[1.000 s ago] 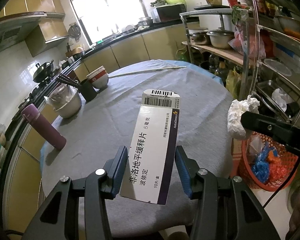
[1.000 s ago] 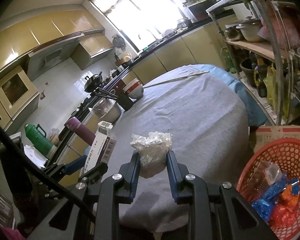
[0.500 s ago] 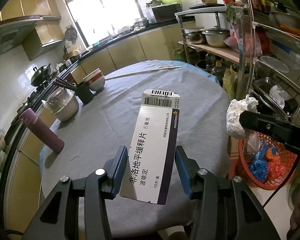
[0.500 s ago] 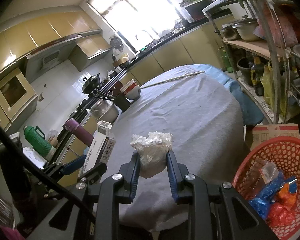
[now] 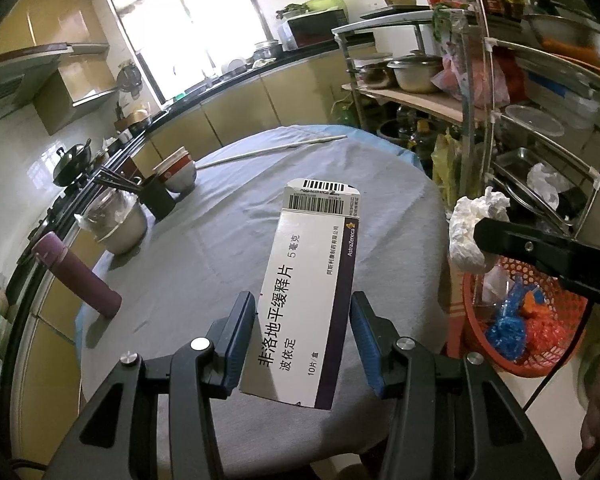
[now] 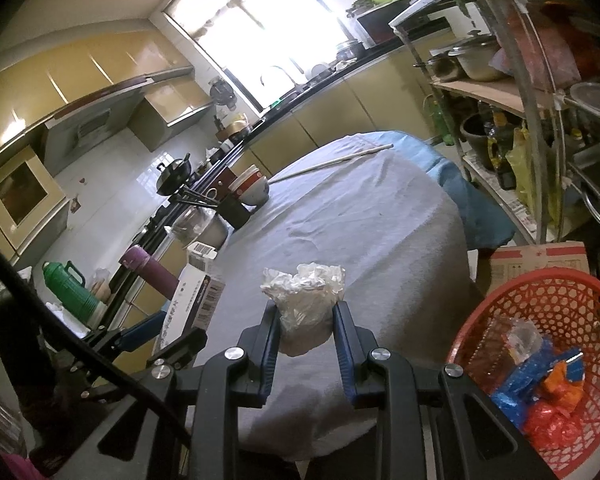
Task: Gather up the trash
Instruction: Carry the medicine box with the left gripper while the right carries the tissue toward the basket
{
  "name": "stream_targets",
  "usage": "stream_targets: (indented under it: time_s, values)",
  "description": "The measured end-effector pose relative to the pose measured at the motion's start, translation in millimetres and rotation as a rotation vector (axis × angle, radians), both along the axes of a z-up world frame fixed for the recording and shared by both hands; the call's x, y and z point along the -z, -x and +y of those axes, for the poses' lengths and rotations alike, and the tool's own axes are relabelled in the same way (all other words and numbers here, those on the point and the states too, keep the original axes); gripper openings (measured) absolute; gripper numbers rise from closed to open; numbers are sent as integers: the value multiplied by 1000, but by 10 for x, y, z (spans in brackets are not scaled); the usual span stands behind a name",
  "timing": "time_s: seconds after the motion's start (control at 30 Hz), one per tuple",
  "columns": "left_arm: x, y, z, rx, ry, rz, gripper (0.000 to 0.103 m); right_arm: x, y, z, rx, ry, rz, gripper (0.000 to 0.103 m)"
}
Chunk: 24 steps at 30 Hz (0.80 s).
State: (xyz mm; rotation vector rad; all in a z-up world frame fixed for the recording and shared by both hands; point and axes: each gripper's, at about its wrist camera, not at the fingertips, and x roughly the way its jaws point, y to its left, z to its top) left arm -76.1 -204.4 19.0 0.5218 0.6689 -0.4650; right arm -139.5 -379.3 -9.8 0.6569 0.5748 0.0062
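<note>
My left gripper (image 5: 304, 332) is shut on a white and purple medicine box (image 5: 308, 292) and holds it above the near edge of the grey-clothed table (image 5: 228, 248). My right gripper (image 6: 305, 332) is shut on a crumpled white tissue wad (image 6: 305, 308), also above the table's near edge. The wad also shows in the left wrist view (image 5: 470, 228), and the box in the right wrist view (image 6: 194, 300). A red mesh trash basket (image 6: 548, 308) with blue and orange wrappers stands on the floor to the right, also in the left wrist view (image 5: 484, 328).
On the table's left side stand a purple flask (image 5: 76, 276), a covered pot (image 5: 116, 220), a black chopstick holder (image 5: 156, 196) and stacked bowls (image 5: 176, 168). A long stick (image 5: 272, 148) lies at the far edge. A metal rack (image 5: 540, 120) with pots stands right.
Both grippers have drawn back and risen slightly, still holding the box and the tissue. More of the red basket shows in both views.
</note>
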Motion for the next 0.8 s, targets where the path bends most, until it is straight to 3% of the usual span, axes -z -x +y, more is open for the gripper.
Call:
stream_targets:
  time_s: [0.8]
  values:
    - [19, 291, -395, 135, -19, 12, 51, 175, 339, -425, 114, -24, 37, 28]
